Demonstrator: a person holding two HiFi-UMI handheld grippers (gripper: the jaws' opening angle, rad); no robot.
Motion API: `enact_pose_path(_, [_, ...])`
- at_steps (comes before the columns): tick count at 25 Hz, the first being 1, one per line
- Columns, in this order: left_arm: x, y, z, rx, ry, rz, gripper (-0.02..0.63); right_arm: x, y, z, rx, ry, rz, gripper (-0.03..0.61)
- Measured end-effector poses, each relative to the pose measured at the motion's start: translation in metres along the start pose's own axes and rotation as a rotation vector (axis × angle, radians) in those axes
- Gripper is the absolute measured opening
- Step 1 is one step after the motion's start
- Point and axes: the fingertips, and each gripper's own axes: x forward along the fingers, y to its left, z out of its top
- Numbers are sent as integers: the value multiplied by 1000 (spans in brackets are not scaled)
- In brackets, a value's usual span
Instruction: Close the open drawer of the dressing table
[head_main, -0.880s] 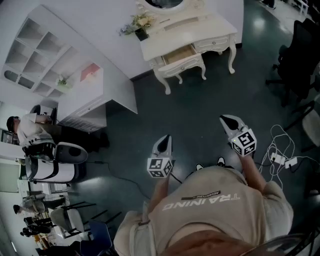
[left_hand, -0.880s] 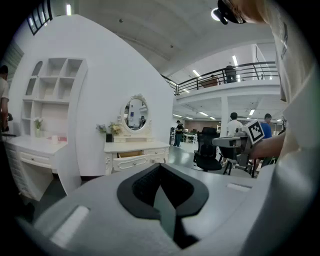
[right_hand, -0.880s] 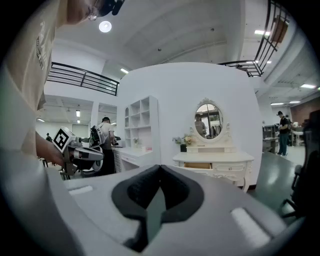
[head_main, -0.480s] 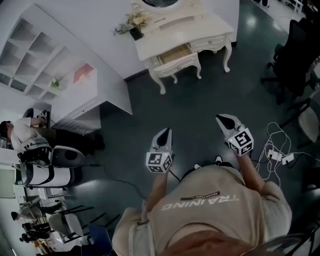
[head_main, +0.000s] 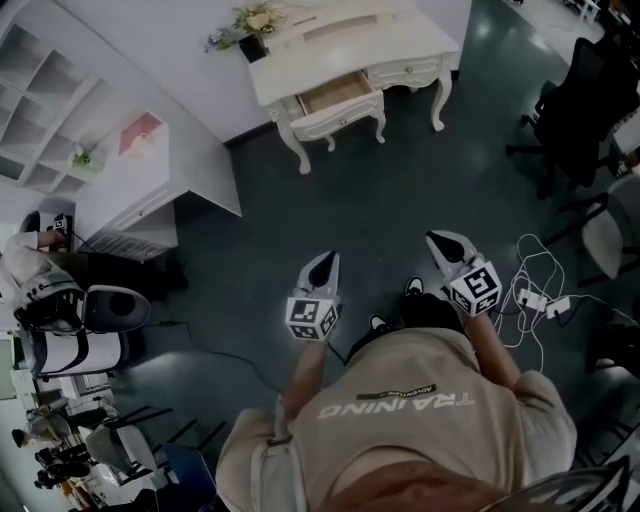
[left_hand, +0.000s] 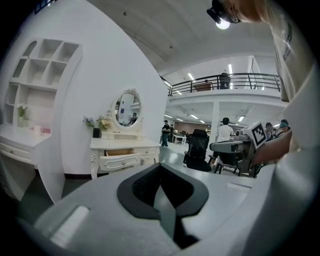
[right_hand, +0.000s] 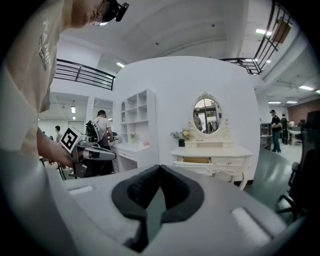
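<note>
Far left, head view: a seated person, cut by the frame edge, and a white shelf unit above a white desk. Top centre: the dressing table, cream, with curved legs. Its far edge is cropped, so the oval mirror shows only in your gripper views. A flower pot stands on its left end. The open drawer is the left-hand one, pulled out toward you with a wooden interior; whether it holds anything cannot be made out. The right-hand drawer sits flush. Centre, over the dark floor: your left gripper, clenched, its black pads meeting at the tips with nothing between them. It points toward the table and is well apart from it. Beside it is your right gripper, likewise clenched and empty, also well short of the drawer. Your torso hides the floor beneath both. Right: a power strip among white cables, and black office chairs partly cropped at the edge.
</note>
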Motion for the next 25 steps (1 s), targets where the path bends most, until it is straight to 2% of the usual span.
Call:
enact_pose_path(5, [42, 6, 13, 25, 5, 9, 6, 32, -39, -7, 33, -1, 32, 5])
enact_pose_path(8, [69, 14, 31, 30, 3, 35, 6, 59, -67, 5, 27, -23, 56, 5])
enact_pose_path(12, [114, 23, 56, 61, 4, 61, 6, 92, -113, 22, -5, -46, 89, 5])
enact_pose_path(15, [151, 22, 71, 69, -6, 88, 6, 104, -153, 16, 28, -37, 117, 5])
enact_pose_path(18, [186, 29, 82, 45, -14, 127, 6, 118, -190, 13, 44, -23, 132, 5])
enact_pose_path(22, [224, 54, 87, -55, -46, 181, 6, 149, -225, 10, 21, -16, 160, 5])
enact_pose_path(25, [236, 61, 86, -45, -31, 195, 6, 164, -232, 4, 36, -14, 181, 4])
